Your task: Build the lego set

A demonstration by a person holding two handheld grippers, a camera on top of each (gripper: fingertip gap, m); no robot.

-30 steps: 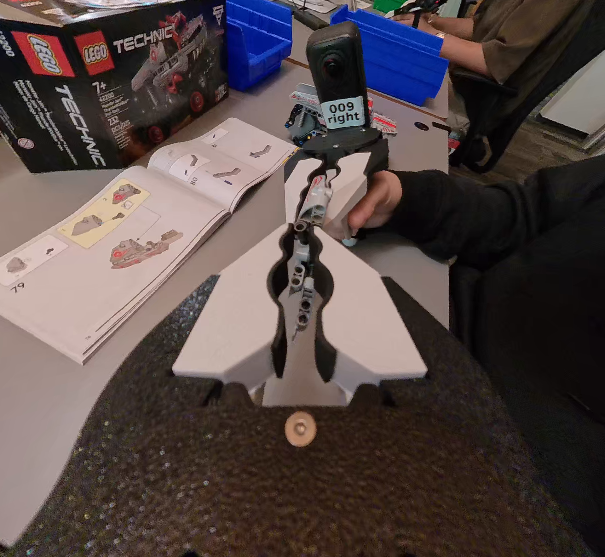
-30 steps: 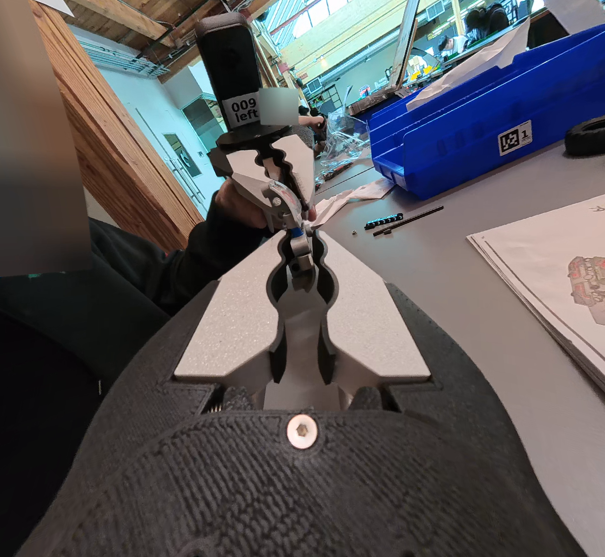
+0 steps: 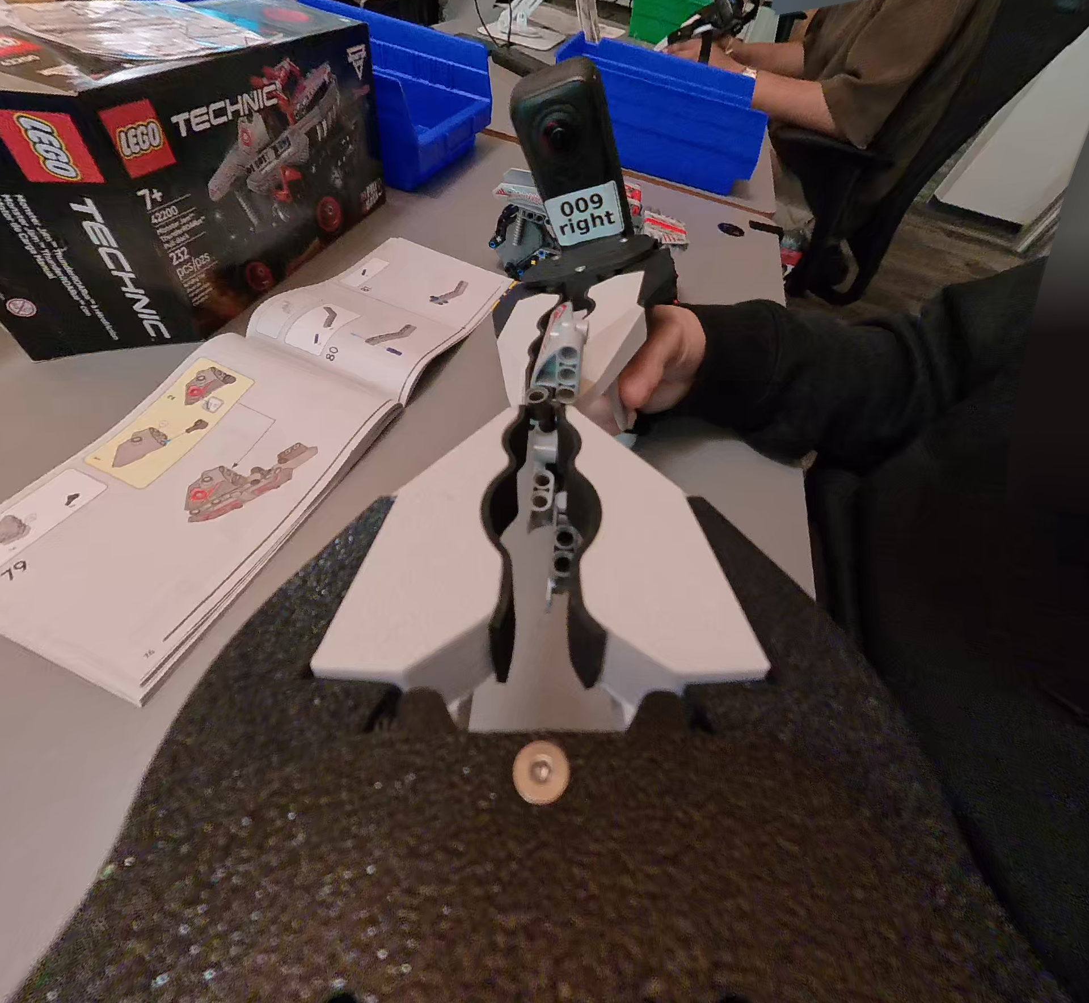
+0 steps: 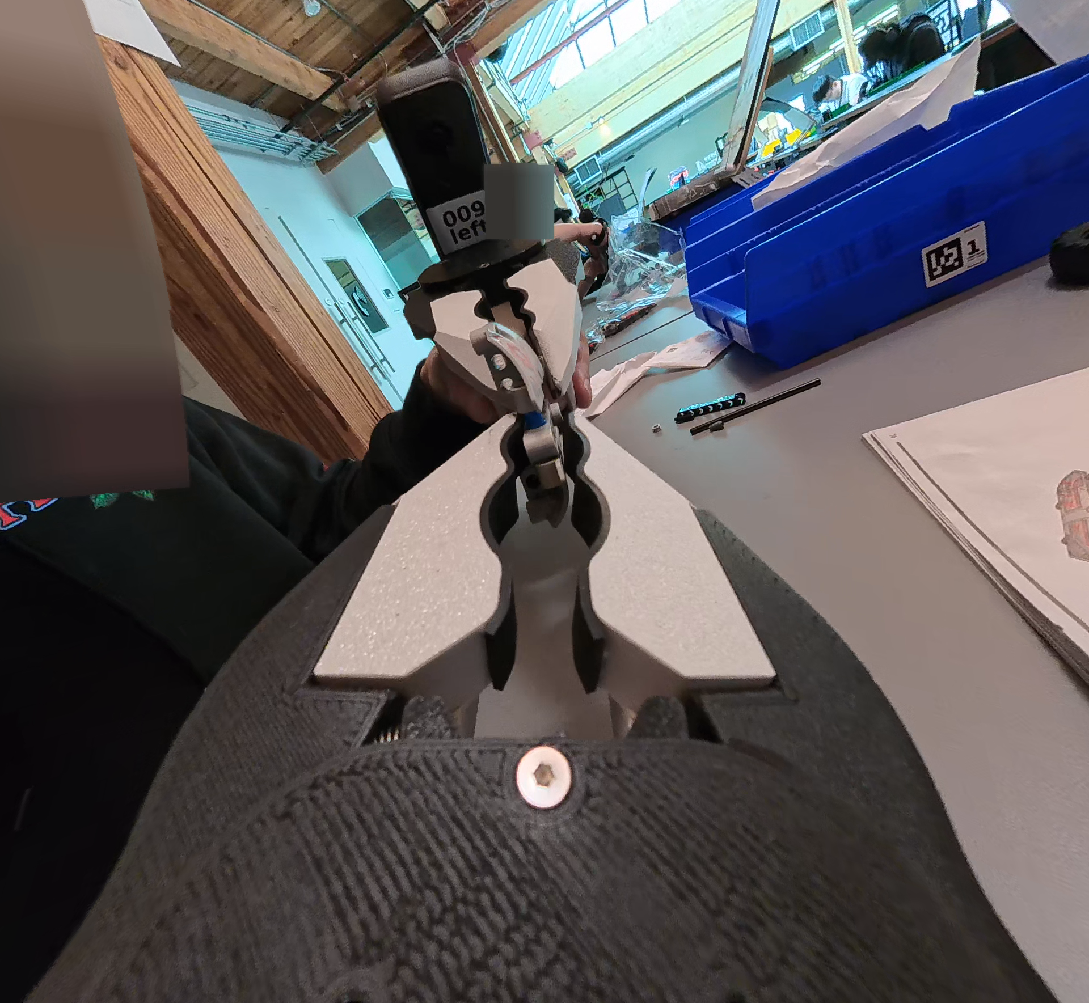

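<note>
— What has my left tool (image 3: 545,427) got?
— It's clamped on a grey holed Lego beam piece (image 3: 545,494), frame centre, above the grey bench (image 3: 71,751).
— And my right tool (image 4: 545,421)?
— Clamped on a curved grey Lego panel piece (image 4: 542,459), the two pieces meeting tip to tip. The open instruction booklet (image 3: 194,444) lies at left, below the black Lego box (image 3: 177,179).

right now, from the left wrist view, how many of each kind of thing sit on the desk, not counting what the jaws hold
blue storage bins: 2
lego set box: 1
open instruction booklet: 1
part-built lego model: 1
total: 5
</note>
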